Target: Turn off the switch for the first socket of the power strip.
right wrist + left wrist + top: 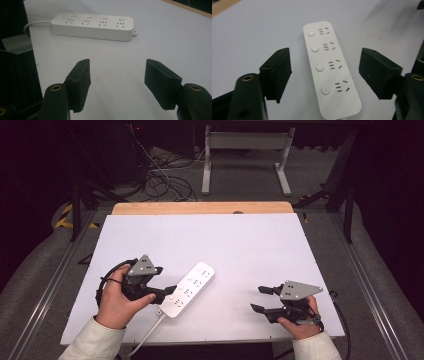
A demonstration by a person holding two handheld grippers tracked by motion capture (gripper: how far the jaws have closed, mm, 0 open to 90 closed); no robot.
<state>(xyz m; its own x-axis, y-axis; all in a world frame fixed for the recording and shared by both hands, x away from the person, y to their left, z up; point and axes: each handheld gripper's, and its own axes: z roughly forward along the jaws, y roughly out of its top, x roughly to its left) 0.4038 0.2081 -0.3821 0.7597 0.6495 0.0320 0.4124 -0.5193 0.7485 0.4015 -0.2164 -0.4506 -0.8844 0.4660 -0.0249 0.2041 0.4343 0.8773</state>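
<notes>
A white power strip [190, 290] with several sockets and round buttons lies at an angle on the white table top [225, 240], left of centre. Its white cable [150, 330] runs off the near edge. My left gripper [167, 292] is at the strip's cable end. In the left gripper view the strip [329, 70] lies between the jaws of my left gripper [324, 72], which stand wide with a gap on each side. My right gripper [257, 298] rests open on the near right of the table; its own view shows my right gripper [116, 80] with nothing between the jaws and the strip [92, 26] farther off.
A wooden strip [200, 208] edges the table's far side. Beyond it stand a white desk frame [245, 150] and loose cables [160, 180] on the floor. Metal rails [45, 290] run along both sides of the table.
</notes>
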